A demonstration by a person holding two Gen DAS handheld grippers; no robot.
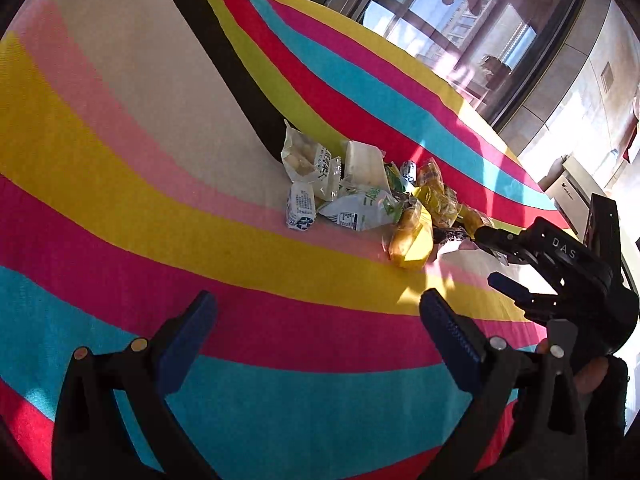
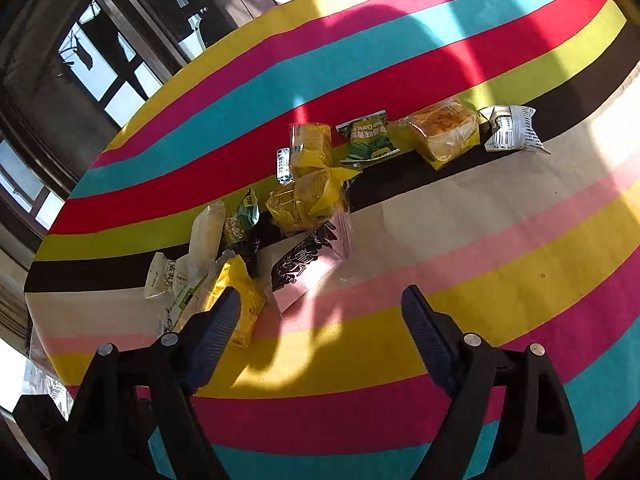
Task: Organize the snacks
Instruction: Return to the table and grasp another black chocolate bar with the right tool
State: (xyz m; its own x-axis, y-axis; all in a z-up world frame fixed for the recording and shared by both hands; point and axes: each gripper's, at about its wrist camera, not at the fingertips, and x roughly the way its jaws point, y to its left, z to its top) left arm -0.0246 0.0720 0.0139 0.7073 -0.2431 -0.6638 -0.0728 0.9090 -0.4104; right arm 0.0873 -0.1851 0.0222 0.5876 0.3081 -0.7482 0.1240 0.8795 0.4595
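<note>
snack row (image 2: 440,132) only in right view

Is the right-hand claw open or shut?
Open. The right gripper's fingers stand wide apart with nothing but striped cloth between.

Counts, taken outward from the black stripe (image 2: 420,176) on the striped surface (image 2: 500,264). Yellow cake packets (image 2: 310,148): four that I can separate, one just beneath my left finger. Green garlic-snack packets (image 2: 368,140): two, both on the stripe's far edge. White printed packets (image 2: 512,128): one at the stripe's right end, at least two at its left. Dark packet (image 2: 300,260): one. Pile overlaps; totals approximate.
</note>
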